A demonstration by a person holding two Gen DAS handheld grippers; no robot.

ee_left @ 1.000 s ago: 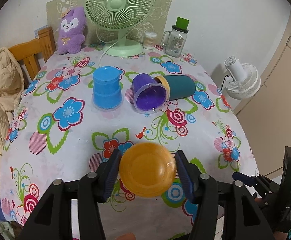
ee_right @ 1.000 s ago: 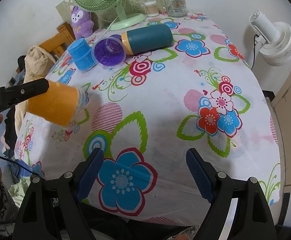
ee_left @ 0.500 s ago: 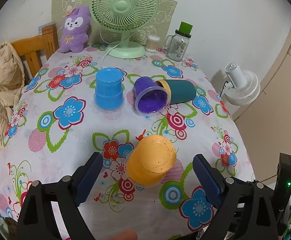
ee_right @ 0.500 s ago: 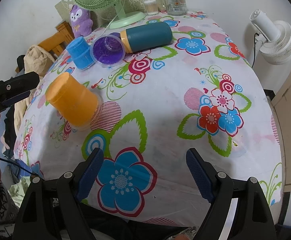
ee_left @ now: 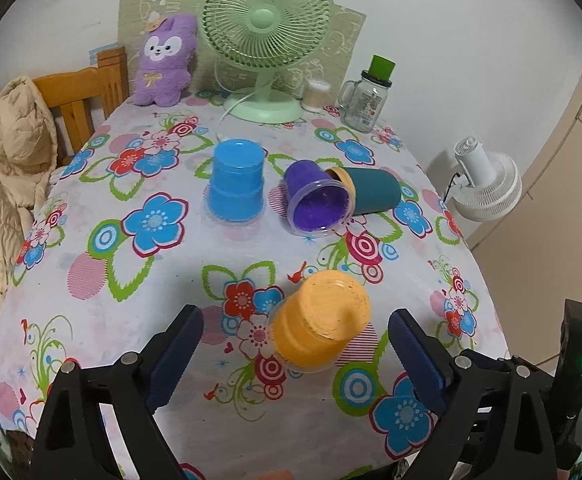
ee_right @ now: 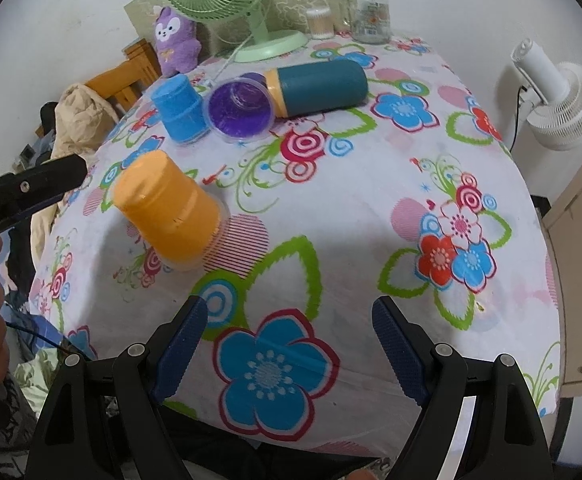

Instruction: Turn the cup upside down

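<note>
An orange cup [ee_left: 319,319] stands upside down on the flowered tablecloth, mouth down; it also shows in the right wrist view [ee_right: 169,210]. My left gripper [ee_left: 295,356] is open and empty, just behind the cup with the fingers wide on either side and not touching it. A blue cup [ee_left: 236,182] stands upside down further back. A purple cup [ee_left: 318,203] and a teal cup [ee_left: 373,190] lie on their sides. My right gripper [ee_right: 289,346] is open and empty over the table's near edge.
A green desk fan [ee_left: 267,36], a purple plush toy [ee_left: 165,62], a cotton-swab box and a glass jar [ee_left: 365,96] stand at the back. A wooden chair with a beige jacket [ee_left: 7,152] is at the left. A white floor fan [ee_left: 487,184] is at the right.
My left gripper set the orange cup mouth-down on the table, opened and let go, then pulled back slightly. The right gripper has not moved.
</note>
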